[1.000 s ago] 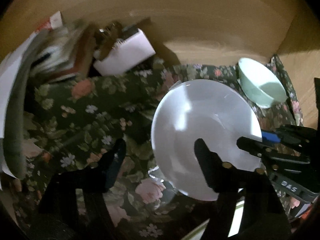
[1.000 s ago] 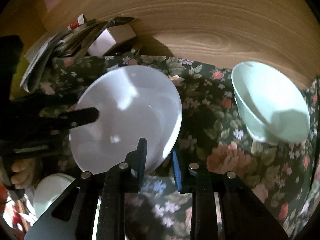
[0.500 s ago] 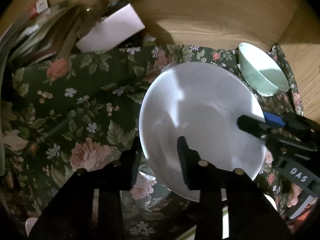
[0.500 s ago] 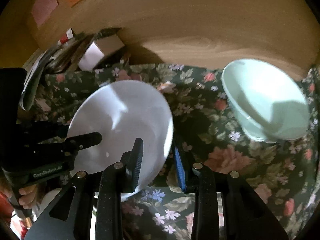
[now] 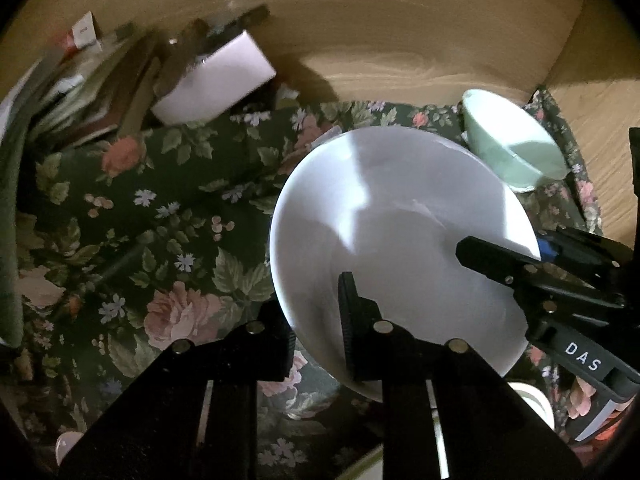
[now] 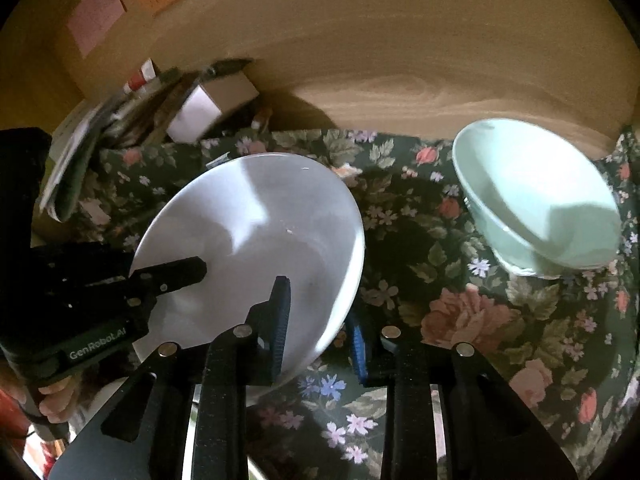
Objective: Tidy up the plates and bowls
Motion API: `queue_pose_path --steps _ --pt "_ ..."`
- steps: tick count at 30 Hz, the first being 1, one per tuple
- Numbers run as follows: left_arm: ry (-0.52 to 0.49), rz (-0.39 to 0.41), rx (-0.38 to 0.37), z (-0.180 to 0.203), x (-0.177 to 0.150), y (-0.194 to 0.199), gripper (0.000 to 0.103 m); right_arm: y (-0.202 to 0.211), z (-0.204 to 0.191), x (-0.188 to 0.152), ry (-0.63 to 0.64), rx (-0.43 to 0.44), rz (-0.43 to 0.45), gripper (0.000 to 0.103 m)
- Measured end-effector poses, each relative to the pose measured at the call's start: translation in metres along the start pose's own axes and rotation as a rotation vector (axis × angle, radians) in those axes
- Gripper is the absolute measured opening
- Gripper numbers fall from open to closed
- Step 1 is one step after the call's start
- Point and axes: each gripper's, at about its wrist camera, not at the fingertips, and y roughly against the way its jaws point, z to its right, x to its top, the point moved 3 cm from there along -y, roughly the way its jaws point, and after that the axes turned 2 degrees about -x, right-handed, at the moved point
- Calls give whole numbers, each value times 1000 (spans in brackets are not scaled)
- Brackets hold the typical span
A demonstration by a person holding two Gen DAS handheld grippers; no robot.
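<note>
A white plate (image 5: 400,224) is held tilted above the floral cloth, gripped from two sides. My left gripper (image 5: 312,304) is shut on its near-left rim, one finger over the face and one under the edge. My right gripper (image 6: 316,300), with blue pads, is shut on the plate (image 6: 260,232) at its right rim. In the left wrist view the right gripper (image 5: 504,246) comes in from the right. In the right wrist view the left gripper (image 6: 172,276) reaches in from the left. A mint-green bowl (image 6: 536,200) (image 5: 516,148) stands on the cloth at the back right.
A dark floral cloth (image 5: 160,220) covers the surface, with wooden walls (image 6: 400,40) behind and to the right. A leaning pile of books and papers (image 5: 100,92) and a white box (image 5: 216,80) fill the back left corner. A small white vessel (image 5: 532,400) sits under the plate's near right.
My left gripper's jaws went from wide open around the plate's edge to shut on its rim. The right gripper kept its hold on the plate throughout.
</note>
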Motion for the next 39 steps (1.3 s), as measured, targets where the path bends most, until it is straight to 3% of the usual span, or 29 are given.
queue_pose_path --steps 19,39 --pt "10 161 -20 -4 -24 92 19 84 -37 -4 34 -5 152 24" --pt "99 220 25 -41 -97 160 19 106 -108 -37 120 57 179 24"
